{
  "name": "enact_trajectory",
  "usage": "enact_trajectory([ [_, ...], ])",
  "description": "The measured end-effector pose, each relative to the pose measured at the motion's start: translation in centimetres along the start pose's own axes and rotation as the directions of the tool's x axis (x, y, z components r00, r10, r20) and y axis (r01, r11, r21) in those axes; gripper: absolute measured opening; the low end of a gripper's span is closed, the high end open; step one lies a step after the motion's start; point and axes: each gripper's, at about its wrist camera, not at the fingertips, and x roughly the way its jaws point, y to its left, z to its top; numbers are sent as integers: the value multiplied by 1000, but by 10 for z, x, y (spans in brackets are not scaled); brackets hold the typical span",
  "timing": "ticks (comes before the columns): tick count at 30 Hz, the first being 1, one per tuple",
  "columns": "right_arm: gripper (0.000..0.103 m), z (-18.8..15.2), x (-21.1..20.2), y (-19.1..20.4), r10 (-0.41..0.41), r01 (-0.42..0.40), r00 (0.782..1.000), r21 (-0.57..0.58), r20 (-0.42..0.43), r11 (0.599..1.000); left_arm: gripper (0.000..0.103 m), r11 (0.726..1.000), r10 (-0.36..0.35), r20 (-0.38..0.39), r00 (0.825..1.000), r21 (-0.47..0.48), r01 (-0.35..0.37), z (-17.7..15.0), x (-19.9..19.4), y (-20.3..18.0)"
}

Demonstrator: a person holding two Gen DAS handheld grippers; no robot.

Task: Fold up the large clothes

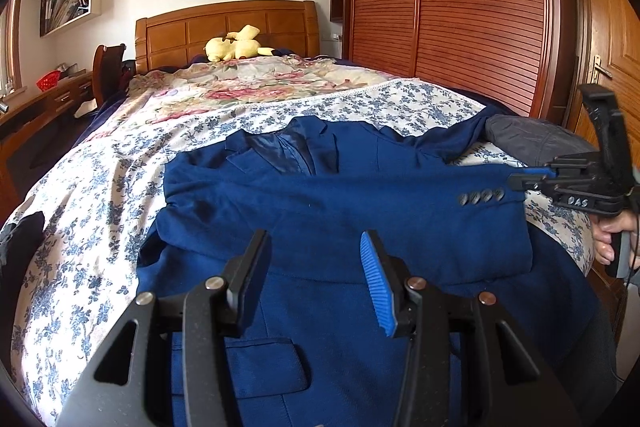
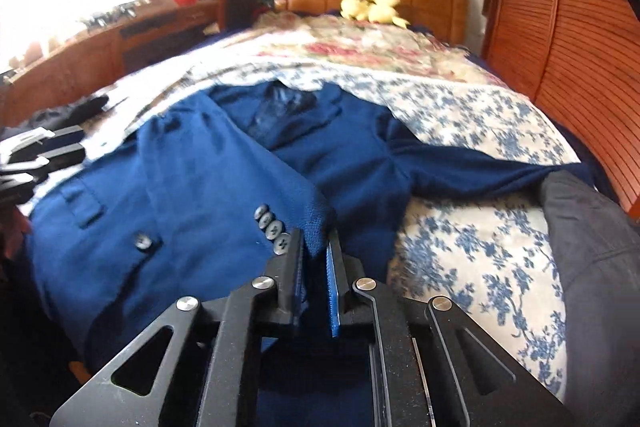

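Note:
A blue suit jacket (image 1: 340,211) lies face up on the bed, collar toward the headboard. One sleeve (image 1: 360,195) is folded across its chest, with several grey cuff buttons (image 1: 482,197). My left gripper (image 1: 314,247) is open and empty just above the jacket's lower front. My right gripper (image 2: 318,247) is shut on the cuff of that sleeve (image 2: 316,227); it also shows in the left wrist view (image 1: 516,181) at the right edge. The other sleeve (image 2: 480,175) stretches out to the right in the right wrist view.
The bed has a blue-flowered sheet (image 1: 100,195) and a rose-patterned quilt (image 1: 240,83). A yellow plush toy (image 1: 236,45) sits by the wooden headboard. A dark grey garment (image 2: 592,247) lies at the bed's right edge. A wardrobe (image 1: 460,7) stands right, a desk (image 1: 44,103) left.

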Motion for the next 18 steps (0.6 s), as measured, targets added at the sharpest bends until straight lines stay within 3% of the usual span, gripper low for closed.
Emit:
enact_trajectory([
  [4,52,-2,8,-2,-50,50,999,-4,0,999,45,1000,-1,0,1000,-4,1,0,0,1],
  [9,52,-6,25,10,33,-33,999,-22,-29,999,46,1000,0,1,1000,-2,0,1,1,1],
  [18,54,-32,73,29,61,-68,989,-49,-135,996,46,1000,7,-4,1000,4,-7,0,1,0],
])
